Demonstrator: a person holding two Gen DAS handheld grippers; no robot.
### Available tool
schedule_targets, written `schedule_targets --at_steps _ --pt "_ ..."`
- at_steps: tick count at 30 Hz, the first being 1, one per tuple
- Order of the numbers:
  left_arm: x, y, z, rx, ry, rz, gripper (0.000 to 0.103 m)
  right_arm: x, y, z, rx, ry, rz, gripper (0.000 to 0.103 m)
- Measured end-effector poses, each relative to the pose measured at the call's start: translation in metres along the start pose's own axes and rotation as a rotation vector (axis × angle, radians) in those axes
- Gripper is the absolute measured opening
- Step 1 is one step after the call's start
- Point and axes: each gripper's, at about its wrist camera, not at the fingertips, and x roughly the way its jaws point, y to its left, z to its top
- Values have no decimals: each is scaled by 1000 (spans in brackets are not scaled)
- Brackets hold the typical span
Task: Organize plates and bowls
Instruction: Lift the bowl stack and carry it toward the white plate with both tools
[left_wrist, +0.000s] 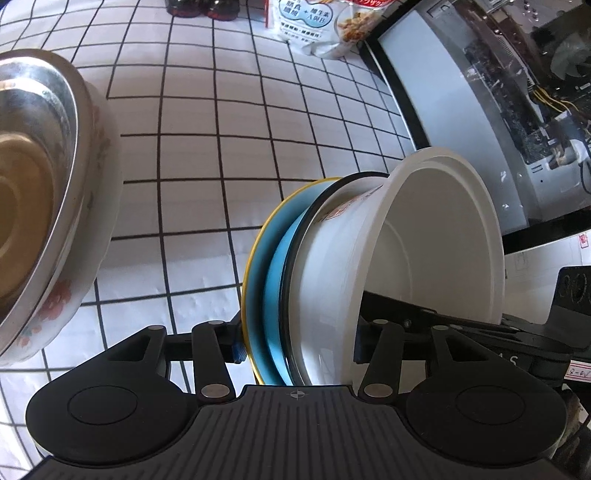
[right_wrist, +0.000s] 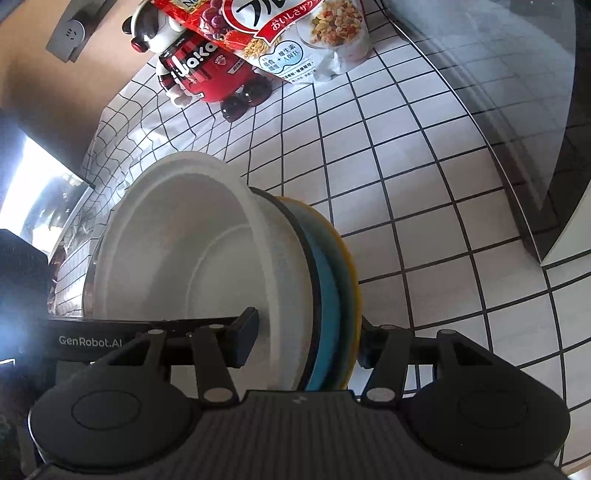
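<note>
A stack of dishes is being held on edge above the white worktop (left_wrist: 229, 147) with its black grid lines: a white plastic bowl (left_wrist: 424, 236) is being seen nested against a black-rimmed white dish (left_wrist: 295, 266), a light-blue plate (left_wrist: 275, 295) and a yellow-rimmed blue plate (left_wrist: 255, 273).

In the right wrist view, the stack is being gripped by the right gripper (right_wrist: 303, 343): one of its fingers (right_wrist: 243, 339) is being pressed inside the white bowl (right_wrist: 177, 258), while the other is being hidden behind the yellow rim (right_wrist: 352, 280). The fingers are being kept partly closed on the stack.

In the left wrist view, the left gripper (left_wrist: 295, 343) is being shown with its fingers spread wide on either side of the same stack; whether the blue pad (left_wrist: 239, 350) is touching the yellow rim cannot be told.

To the left, a flower-patterned white bowl (left_wrist: 88, 229) with a metal bowl (left_wrist: 33, 192) inside it is being seen well apart from the stack. At the far edge of the worktop, a cereal bag (right_wrist: 295, 33) and a red and black panda figure (right_wrist: 207, 70) are being shown.
</note>
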Motion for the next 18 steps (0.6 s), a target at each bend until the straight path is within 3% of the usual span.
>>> schedule_targets --at_steps 8,18 --pt "-6 0 -3 -44 27 24 53 0 3 -1 47 39 -2 51" --pt "-33 -6 3 -57 -15 19 53 -18 27 14 12 23 -13 51"
